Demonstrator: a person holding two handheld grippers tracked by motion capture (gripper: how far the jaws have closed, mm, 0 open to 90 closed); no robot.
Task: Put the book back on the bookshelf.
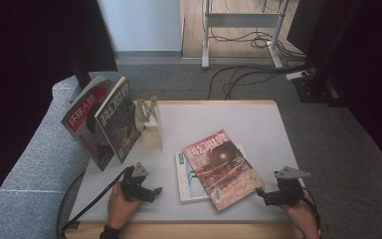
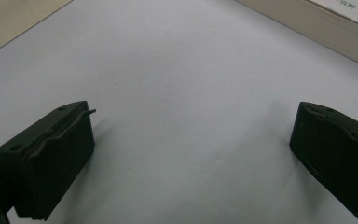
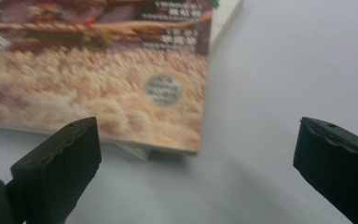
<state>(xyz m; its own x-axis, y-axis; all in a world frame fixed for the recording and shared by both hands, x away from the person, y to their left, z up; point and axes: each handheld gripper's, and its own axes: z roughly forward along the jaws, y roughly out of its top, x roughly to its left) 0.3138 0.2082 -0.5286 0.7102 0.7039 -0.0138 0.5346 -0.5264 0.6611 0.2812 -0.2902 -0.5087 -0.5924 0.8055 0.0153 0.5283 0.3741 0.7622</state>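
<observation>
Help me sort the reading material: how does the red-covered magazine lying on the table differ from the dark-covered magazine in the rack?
The red-covered magazine lies flat on the table, skewed, atop a white book; the dark-covered magazine stands nearly upright, leaning in the rack beside another magazine. The red one sits close to the right gripper; the dark one is farther back on the left. Both show the same title lettering.

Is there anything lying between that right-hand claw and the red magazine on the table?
Nothing visible. The right gripper sits open beside the red magazine, with bare table between its jaws and the magazine's near corner.
</observation>
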